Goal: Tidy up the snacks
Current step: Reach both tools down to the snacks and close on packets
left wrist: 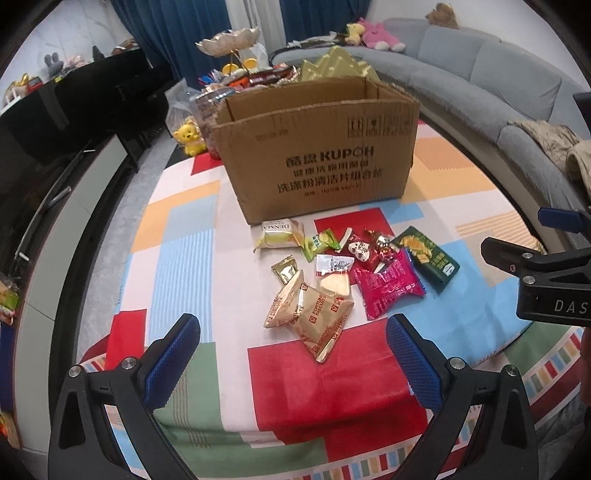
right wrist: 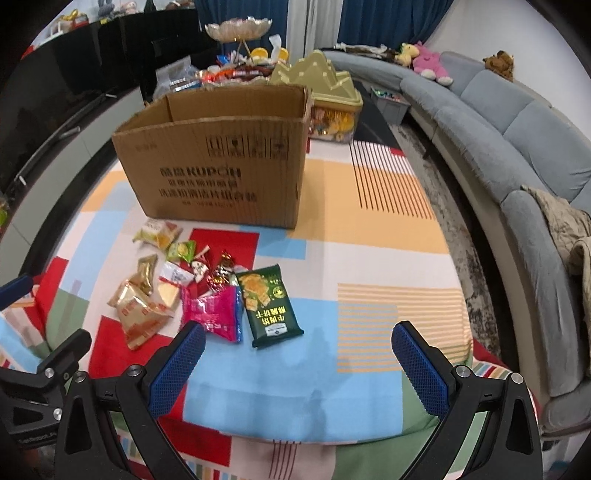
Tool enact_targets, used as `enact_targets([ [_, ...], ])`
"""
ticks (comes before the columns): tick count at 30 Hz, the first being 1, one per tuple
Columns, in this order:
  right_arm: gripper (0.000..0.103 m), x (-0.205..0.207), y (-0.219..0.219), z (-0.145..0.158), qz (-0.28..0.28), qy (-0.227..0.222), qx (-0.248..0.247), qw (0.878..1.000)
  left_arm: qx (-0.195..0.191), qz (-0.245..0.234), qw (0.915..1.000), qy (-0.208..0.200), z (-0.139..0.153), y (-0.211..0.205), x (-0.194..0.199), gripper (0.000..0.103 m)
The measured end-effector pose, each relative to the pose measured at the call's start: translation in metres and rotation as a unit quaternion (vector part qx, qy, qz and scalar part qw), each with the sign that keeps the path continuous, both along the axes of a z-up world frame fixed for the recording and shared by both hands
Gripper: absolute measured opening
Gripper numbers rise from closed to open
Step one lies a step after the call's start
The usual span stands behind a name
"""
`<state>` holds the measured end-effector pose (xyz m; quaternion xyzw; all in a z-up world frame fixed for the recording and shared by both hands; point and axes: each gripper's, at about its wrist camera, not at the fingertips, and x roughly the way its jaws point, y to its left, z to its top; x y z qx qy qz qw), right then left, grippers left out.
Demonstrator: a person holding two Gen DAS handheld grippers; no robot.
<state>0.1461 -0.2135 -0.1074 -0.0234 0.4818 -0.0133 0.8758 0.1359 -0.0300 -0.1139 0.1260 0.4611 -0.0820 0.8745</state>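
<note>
Surface: colour-block patterned tablecloth (left wrist: pixel 184 236) in red, blue, orange, green and white, covering a table whose near edge curves below both grippers.
Container: open brown corrugated cardboard box (left wrist: pixel 317 155) with dark printed lettering, upright at the far middle of the cloth, flaps up, interior not visible.
Snack pile: loose packets on the cloth just in front of the box, none inside it as far as can be seen.
Item 1: two gold-and-white biscuit packets (left wrist: pixel 314 317), overlapping, nearest the left gripper.
Item 2: magenta foil packet (left wrist: pixel 388 288), lying flat, touching the dark green cracker packet (right wrist: pixel 267 306) beside it.
Item 3: small green sachet (left wrist: pixel 319 242), pale yellow-white wrapped cake (left wrist: pixel 279 232), small gold sachet (left wrist: pixel 284 269) and red-wrapped sweets (left wrist: pixel 382 247), clustered closer to the box.
Left gripper (left wrist: pixel 293 343): black frame, blue textured pads, fingers spread wide, nothing between them, poised over the near red patch just short of the biscuit packets.
Right gripper (right wrist: pixel 299 343): same build, fingers wide apart and empty, over the light blue patch; its left pad is near the magenta packet's corner.
Open room: bare cloth to the right of the pile and box, out to the table's right edge.
Behind box: yellow-green ridged lid on a clear snack tub (right wrist: pixel 325 96), and a tiered glass dish (right wrist: pixel 240 29) among other packets.
Surroundings: grey curved sofa (right wrist: pixel 517 140) well beyond the right edge.
</note>
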Motion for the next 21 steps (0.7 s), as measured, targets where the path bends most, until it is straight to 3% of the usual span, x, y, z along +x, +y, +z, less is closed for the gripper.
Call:
enact_targets([
  [14, 0.102, 0.031, 0.003, -0.03, 0.013, 0.038, -0.014, 0.999, 0.032, -0.032, 0.998, 0.043, -0.039, -0.01, 0.03, 0.101],
  [21, 0.09, 0.049, 0.007, -0.052, 0.034, 0.085, 0.0, 0.996, 0.035, -0.044, 0.9962, 0.066, -0.056, -0.013, 0.041, 0.098],
])
